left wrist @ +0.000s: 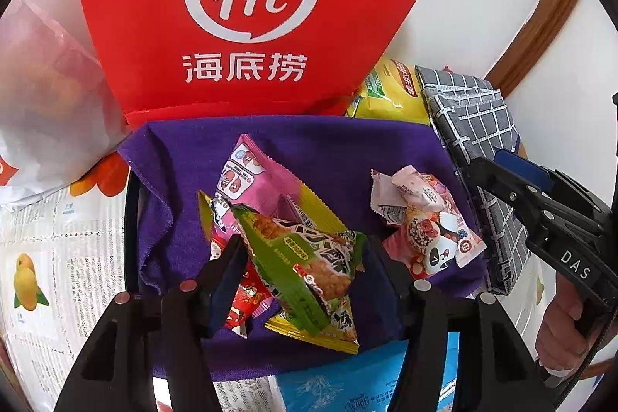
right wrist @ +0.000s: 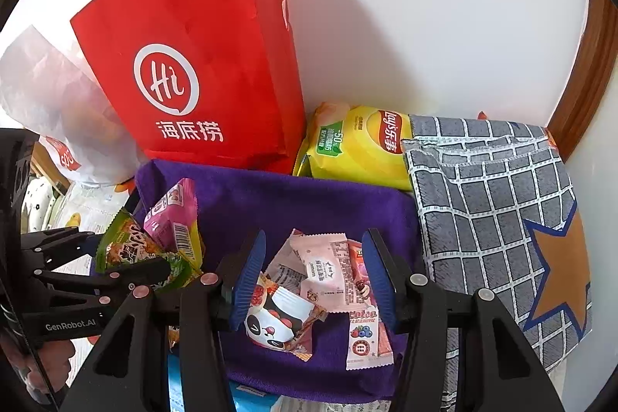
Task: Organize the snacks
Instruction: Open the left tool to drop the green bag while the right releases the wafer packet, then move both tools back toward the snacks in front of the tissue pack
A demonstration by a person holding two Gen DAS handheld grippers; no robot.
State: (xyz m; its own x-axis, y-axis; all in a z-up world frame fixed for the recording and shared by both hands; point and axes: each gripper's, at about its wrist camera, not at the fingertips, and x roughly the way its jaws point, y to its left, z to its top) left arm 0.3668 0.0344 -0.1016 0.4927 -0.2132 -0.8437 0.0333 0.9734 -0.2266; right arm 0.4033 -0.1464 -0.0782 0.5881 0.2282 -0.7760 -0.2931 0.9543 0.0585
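Note:
A purple cloth (left wrist: 316,141) holds two snack piles. In the left wrist view my left gripper (left wrist: 305,257) stands open around a green rice-cracker packet (left wrist: 301,257), which lies on a yellow packet (left wrist: 328,331) and a pink packet (left wrist: 251,176); I cannot tell whether the pads touch it. A small red candy (left wrist: 247,300) lies by the left finger. In the right wrist view my right gripper (right wrist: 313,277) is open over the pink packets (right wrist: 328,265) and the panda packet (right wrist: 274,323). The left gripper also shows there (right wrist: 127,269) by the green packet (right wrist: 131,250).
A red paper bag (right wrist: 201,72) stands behind the cloth by the white wall. A yellow Lay's chip bag (right wrist: 359,145) and a grey checked fabric bin (right wrist: 494,203) are to the right. A white plastic bag (right wrist: 50,103) is at left. A blue packet (left wrist: 347,385) lies in front.

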